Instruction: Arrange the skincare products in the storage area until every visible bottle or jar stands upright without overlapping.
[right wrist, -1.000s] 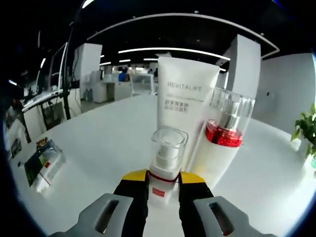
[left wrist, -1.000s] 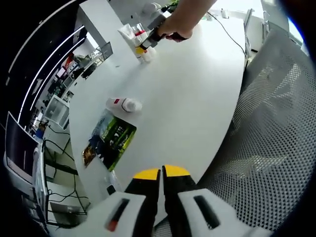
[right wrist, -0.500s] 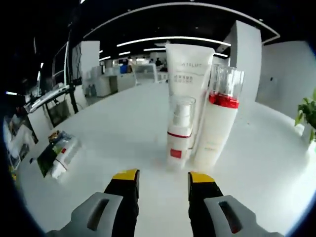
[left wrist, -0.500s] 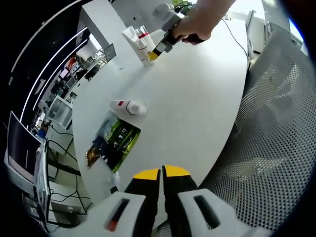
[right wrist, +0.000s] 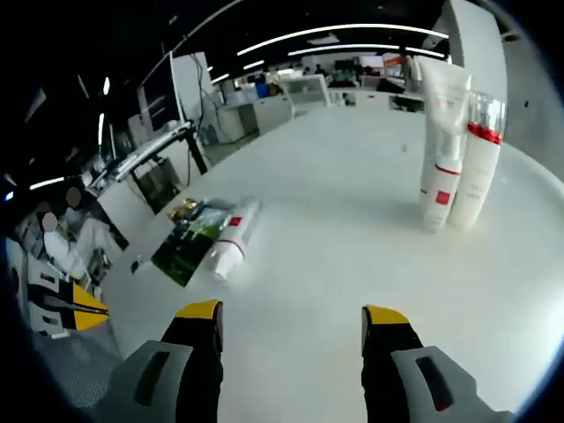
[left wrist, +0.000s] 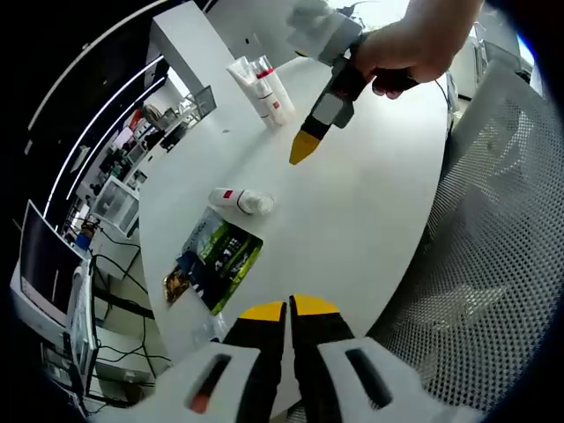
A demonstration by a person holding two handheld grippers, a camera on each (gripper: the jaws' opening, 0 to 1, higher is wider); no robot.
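White table surface: a round white tabletop (right wrist: 352, 264) is seen in both views; all products rest on it.
Upright group: three items stand together at the far side of the table, namely a tall white squeeze tube (right wrist: 443, 97), a slim white pump bottle with a red band and clear cap (right wrist: 438, 185) and a white bottle with a red collar and clear cap (right wrist: 477, 167). In the right gripper view the pump bottle stands in front of the tube, and the red-collared bottle stands just beside it on the right. In the left gripper view the same group (left wrist: 263, 86) is seen far off near the table edge.
Fallen item: a white bottle with a red label (right wrist: 233, 240) lies on its side, well apart from the upright group. Its position in the left gripper view (left wrist: 240, 201) is near the middle of the table.
Printed packet: a flat green and black printed packet (right wrist: 188, 242) lies just beside the fallen bottle; whether they touch cannot be told.
Right gripper (right wrist: 290, 319): the yellow-tipped jaws are spread wide apart, with nothing between them. In the left gripper view this tool (left wrist: 306, 146) is held above the table by a person's hand (left wrist: 419, 46).
Left gripper (left wrist: 287, 308): the yellow-tipped jaws are pressed together with nothing gripped, at the near edge of the table.
Mesh surface: a grey perforated mesh surface (left wrist: 493, 264) is seen right of the table.
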